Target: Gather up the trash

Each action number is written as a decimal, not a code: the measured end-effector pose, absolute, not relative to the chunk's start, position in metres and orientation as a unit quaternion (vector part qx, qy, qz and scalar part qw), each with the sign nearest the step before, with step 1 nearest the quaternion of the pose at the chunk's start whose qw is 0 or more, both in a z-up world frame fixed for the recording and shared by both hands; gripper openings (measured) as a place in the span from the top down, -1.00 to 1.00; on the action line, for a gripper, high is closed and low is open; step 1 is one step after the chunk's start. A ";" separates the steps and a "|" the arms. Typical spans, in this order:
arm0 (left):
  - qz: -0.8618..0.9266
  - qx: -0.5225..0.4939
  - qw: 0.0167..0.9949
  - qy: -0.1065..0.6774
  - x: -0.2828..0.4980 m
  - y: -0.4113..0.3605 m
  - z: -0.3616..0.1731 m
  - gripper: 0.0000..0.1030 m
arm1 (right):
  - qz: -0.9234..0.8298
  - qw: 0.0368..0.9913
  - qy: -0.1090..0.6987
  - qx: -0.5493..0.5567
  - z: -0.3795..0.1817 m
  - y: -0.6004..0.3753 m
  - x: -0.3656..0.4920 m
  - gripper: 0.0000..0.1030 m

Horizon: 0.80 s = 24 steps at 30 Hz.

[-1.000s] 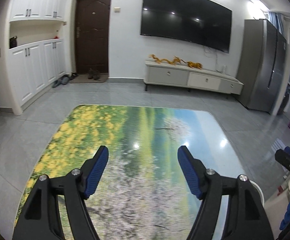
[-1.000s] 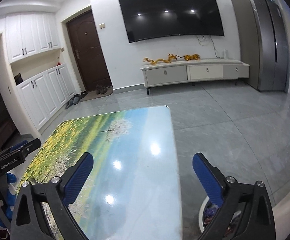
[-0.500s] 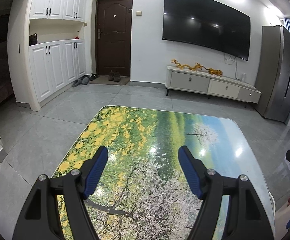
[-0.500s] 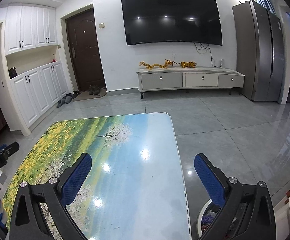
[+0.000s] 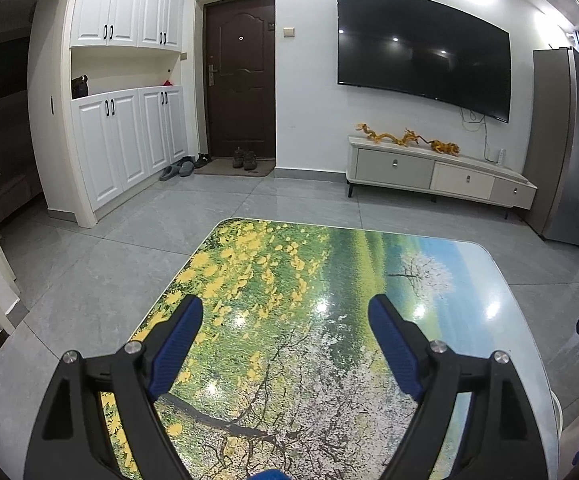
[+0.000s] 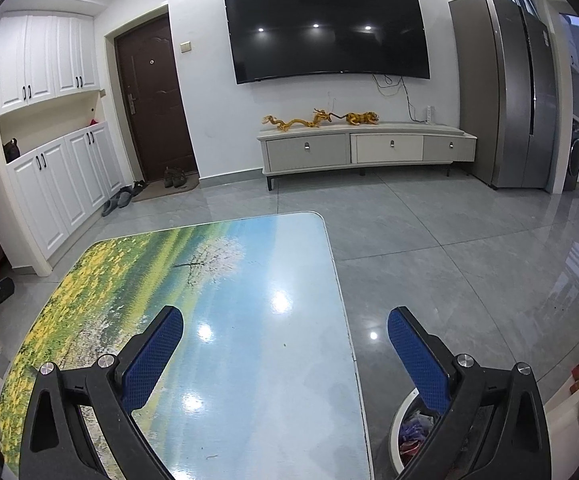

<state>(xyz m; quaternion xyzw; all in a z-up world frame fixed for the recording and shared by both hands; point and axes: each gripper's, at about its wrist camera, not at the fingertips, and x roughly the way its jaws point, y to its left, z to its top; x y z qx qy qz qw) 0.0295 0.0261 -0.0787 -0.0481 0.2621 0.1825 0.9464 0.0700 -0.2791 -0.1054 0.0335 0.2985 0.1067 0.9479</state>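
The left gripper (image 5: pixel 283 322) hangs above the near half of the table (image 5: pixel 329 264), its jaws spread wide with nothing between the blue pads (image 5: pixel 173 344). The right gripper (image 6: pixel 285 334) hangs over the table's right edge, jaws likewise spread and empty; its left finger is over the tabletop and its right finger over the floor (image 6: pixel 469 264).

The tabletop carries a glossy printed landscape of yellow flowers, green field, blue sky and a white blossoming tree. Its long axis runs from near to far, toward the wall with the television (image 6: pixel 327 30). Ceiling lights glare off the print.

The trash (image 6: pixel 413 434) shows only in the right wrist view: a jumble of purple, red and pale scraps lying inside a round white-rimmed bin (image 6: pixel 403 402). The bin stands upright on the floor just beside the table's near right corner, below the right gripper's right finger, which hides part of it. The scraps are too crumpled and too covered to tell any long axis or direction.

At the far wall stand a low cabinet (image 5: pixel 437 170) with golden figurines (image 5: pixel 405 138), a dark door (image 5: pixel 239 76) to the left and a grey refrigerator (image 6: pixel 505 88) to the right.
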 end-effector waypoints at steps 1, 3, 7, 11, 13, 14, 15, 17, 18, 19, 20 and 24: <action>0.185 -0.048 0.947 0.260 0.029 0.026 -0.078 -0.64 | 0.105 0.948 0.299 0.034 -0.106 -0.280 0.070 -1.00; 0.189 -0.049 0.947 0.256 0.030 0.027 -0.078 -0.71 | 0.102 0.948 0.299 0.034 -0.107 -0.283 0.071 -1.00; 0.199 -0.048 0.947 0.248 0.030 0.026 -0.076 -0.88 | 0.092 0.950 0.296 0.031 -0.109 -0.287 0.071 -1.00; 0.213 -0.044 0.946 0.242 0.029 0.025 -0.074 -0.99 | 0.082 0.952 0.294 0.031 -0.109 -0.292 0.071 -1.00; 0.216 -0.041 0.946 0.239 0.029 0.023 -0.073 -1.00 | 0.077 0.952 0.294 0.030 -0.109 -0.293 0.071 -1.00; 0.217 -0.042 0.945 0.239 0.029 0.023 -0.073 -1.00 | 0.075 0.952 0.294 0.030 -0.109 -0.294 0.071 -1.00; 0.217 -0.043 0.945 0.241 0.029 0.022 -0.073 -1.00 | 0.073 0.953 0.293 0.029 -0.109 -0.295 0.071 -1.00; 0.216 -0.045 0.945 0.241 0.029 0.022 -0.074 -1.00 | 0.071 0.953 0.293 0.028 -0.109 -0.297 0.070 -1.00; 0.216 -0.046 0.945 0.242 0.029 0.022 -0.074 -1.00 | 0.070 0.953 0.293 0.027 -0.109 -0.297 0.070 -1.00; 0.216 -0.046 0.945 0.243 0.029 0.022 -0.074 -1.00 | 0.069 0.954 0.292 0.027 -0.109 -0.298 0.069 -1.00; 0.217 -0.046 0.944 0.243 0.029 0.022 -0.074 -1.00 | 0.068 0.954 0.291 0.026 -0.108 -0.299 0.069 -1.00; 0.218 -0.045 0.945 0.240 0.027 0.021 -0.072 -1.00 | 0.063 0.956 0.286 0.022 -0.106 -0.300 0.067 -1.00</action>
